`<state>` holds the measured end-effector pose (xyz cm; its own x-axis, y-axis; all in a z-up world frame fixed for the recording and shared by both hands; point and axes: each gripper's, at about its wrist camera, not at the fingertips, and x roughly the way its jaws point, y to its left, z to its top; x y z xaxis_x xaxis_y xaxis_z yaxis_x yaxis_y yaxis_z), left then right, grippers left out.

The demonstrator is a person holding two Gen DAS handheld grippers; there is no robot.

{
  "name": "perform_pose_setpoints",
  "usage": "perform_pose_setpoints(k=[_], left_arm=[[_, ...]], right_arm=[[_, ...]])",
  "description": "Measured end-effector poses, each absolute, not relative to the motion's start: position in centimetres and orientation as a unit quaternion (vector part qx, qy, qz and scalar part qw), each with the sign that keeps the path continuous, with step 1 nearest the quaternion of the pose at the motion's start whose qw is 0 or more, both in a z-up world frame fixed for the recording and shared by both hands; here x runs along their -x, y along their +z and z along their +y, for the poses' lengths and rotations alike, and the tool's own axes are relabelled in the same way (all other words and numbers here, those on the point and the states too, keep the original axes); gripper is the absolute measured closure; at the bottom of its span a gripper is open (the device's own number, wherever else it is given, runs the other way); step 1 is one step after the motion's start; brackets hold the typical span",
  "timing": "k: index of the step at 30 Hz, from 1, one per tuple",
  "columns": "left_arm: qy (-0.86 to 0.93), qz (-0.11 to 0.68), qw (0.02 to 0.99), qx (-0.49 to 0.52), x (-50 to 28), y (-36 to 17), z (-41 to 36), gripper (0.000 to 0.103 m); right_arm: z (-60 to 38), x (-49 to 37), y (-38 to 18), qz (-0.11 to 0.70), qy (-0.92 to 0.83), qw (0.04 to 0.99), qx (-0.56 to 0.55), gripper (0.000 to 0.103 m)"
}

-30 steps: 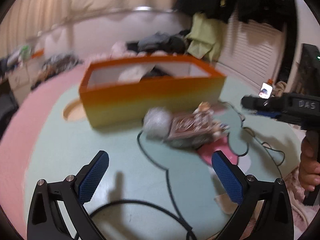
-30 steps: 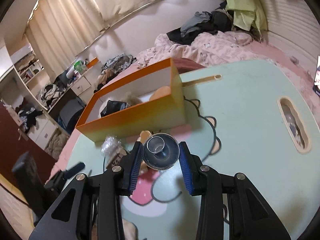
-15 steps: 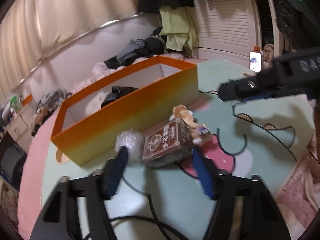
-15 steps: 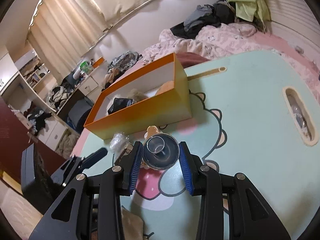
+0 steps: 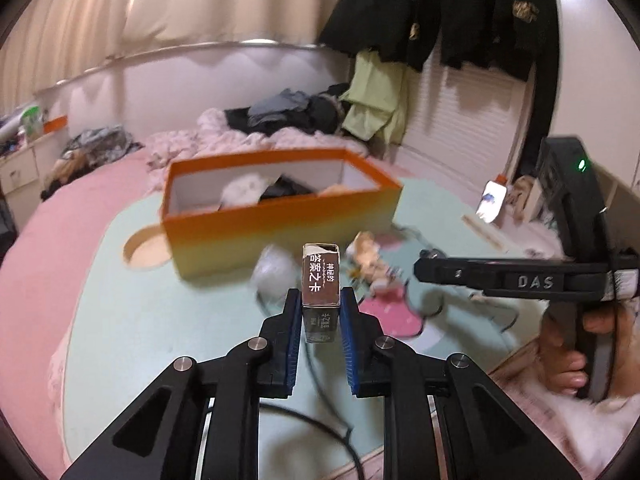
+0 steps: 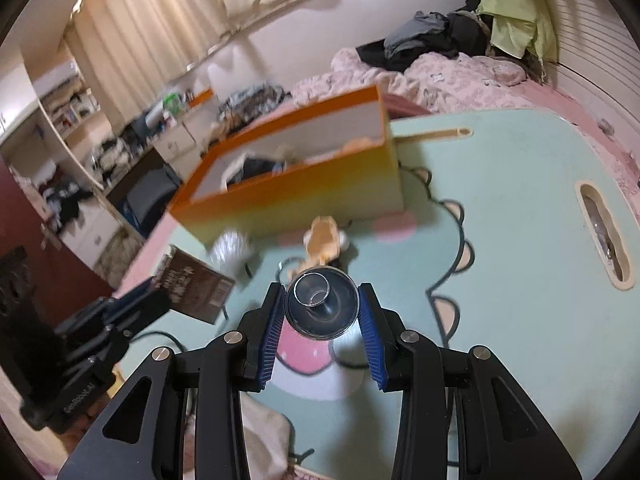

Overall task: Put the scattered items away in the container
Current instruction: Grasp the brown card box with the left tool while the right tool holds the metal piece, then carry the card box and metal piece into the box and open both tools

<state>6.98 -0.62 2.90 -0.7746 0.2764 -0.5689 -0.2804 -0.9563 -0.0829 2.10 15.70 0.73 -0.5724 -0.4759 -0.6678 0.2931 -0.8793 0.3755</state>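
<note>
Pinching the card box (image 5: 321, 280) upright, left gripper (image 5: 320, 312) sits nearer the orange container (image 5: 280, 236), directly above in frame

The box (image 5: 280, 216) is orange at the rim, fading to pale yellow lower down, white inside; the mat (image 5: 168, 320) beneath is mint green with a dark cartoon outline and pink patches; the card pack (image 5: 321, 280) is dark brown with white characters on it; the tongs (image 5: 321, 316) are black with blue ribbed pads (image 5: 295, 332); the bottle (image 6: 321, 303) is clear over a dark base; the figurine (image 6: 324, 236) is tan; the bed (image 5: 52, 216) is pink; the curtain (image 6: 160, 20) is cream.
</note>
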Motion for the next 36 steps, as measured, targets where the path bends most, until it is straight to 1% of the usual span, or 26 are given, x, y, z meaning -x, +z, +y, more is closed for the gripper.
perform_pose_setpoints(k=[6,10,17,24,29,34,36], left_arm=[[0.938,0.013,0.138,0.316,-6.7,1.0,0.3,0.085],[0.930,0.003,0.127,0.346,-5.9,-0.6,0.1,0.085],[0.931,-0.004,0.133,0.340,-6.4,-0.6,0.1,0.085],[0.936,0.002,0.131,0.325,-6.9,0.5,0.1,0.085],[0.938,-0.021,0.149,0.312,-7.0,2.1,-0.7,0.085],[0.947,-0.031,0.143,0.286,-5.1,4.9,-1.8,0.085],[0.951,-0.036,0.138,0.275,-4.0,6.3,-2.3,0.085]], right_arm=[[14.2,-2.2,-0.5,-0.067,-0.874,0.205,-0.436,0.065],[14.3,-2.2,-0.9,-0.071,-0.870,0.210,-0.440,0.065],[14.4,-2.1,-1.1,-0.072,-0.870,0.211,-0.441,0.065],[14.5,-2.3,-0.6,-0.075,-0.875,0.212,-0.429,0.065],[14.9,-3.0,1.4,-0.071,-0.896,0.213,-0.384,0.065],[14.3,-1.1,3.9,-0.053,-0.911,0.211,-0.350,0.065],[14.0,0.7,4.7,-0.058,-0.910,0.215,-0.349,0.065]])
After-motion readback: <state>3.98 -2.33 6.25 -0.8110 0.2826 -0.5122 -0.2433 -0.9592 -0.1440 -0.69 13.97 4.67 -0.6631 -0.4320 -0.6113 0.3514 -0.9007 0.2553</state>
